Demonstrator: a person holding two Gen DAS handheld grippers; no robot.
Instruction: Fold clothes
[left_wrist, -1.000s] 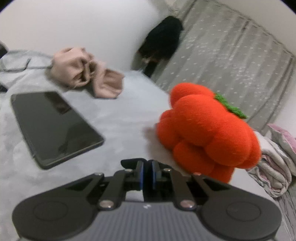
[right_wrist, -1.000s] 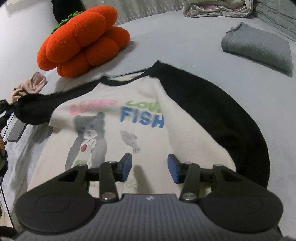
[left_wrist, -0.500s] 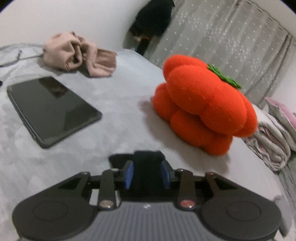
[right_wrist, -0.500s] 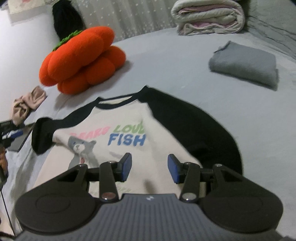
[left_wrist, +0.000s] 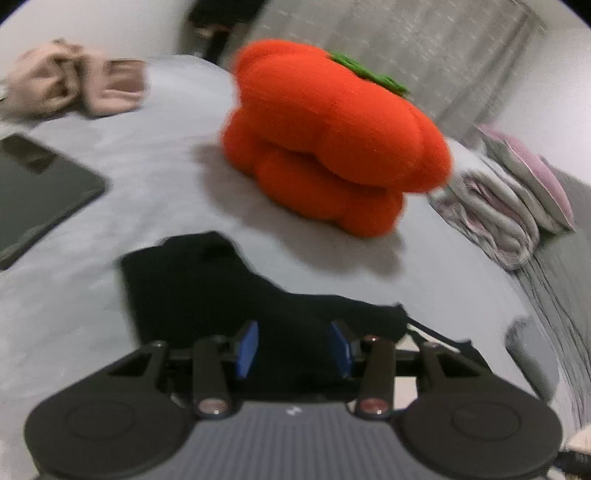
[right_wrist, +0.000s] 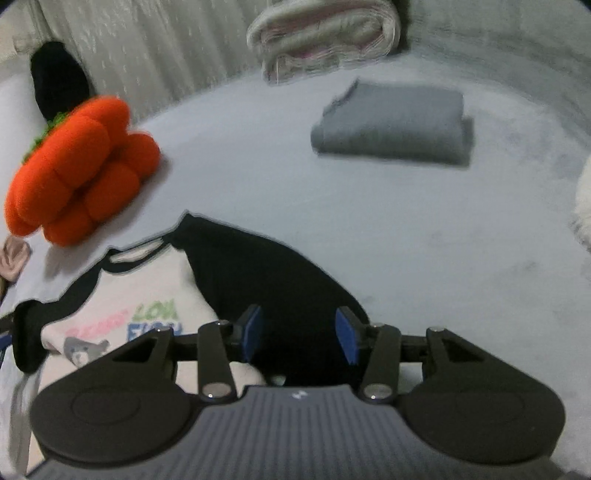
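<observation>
The left gripper (left_wrist: 293, 349) and the right gripper (right_wrist: 299, 338) both have their blue pads spread wide over the black sleeves of the bear shirt (right_wrist: 147, 295), flat on the grey bed (right_wrist: 424, 236). Bare bed lies past the right sleeve's edge up to a folded grey cloth (right_wrist: 393, 127); the orange pumpkin pillow (left_wrist: 328, 133) sits near the left cuff. Only the left view shows the dark tablet (left_wrist: 40, 192) at the bed's left side.

The left gripper (left_wrist: 293, 349) sits low in the centre of its frame, blue-padded fingers (left_wrist: 246, 349) spread apart. The right gripper (right_wrist: 299, 338) sits likewise, fingers (right_wrist: 346, 339) parted wide.
</observation>
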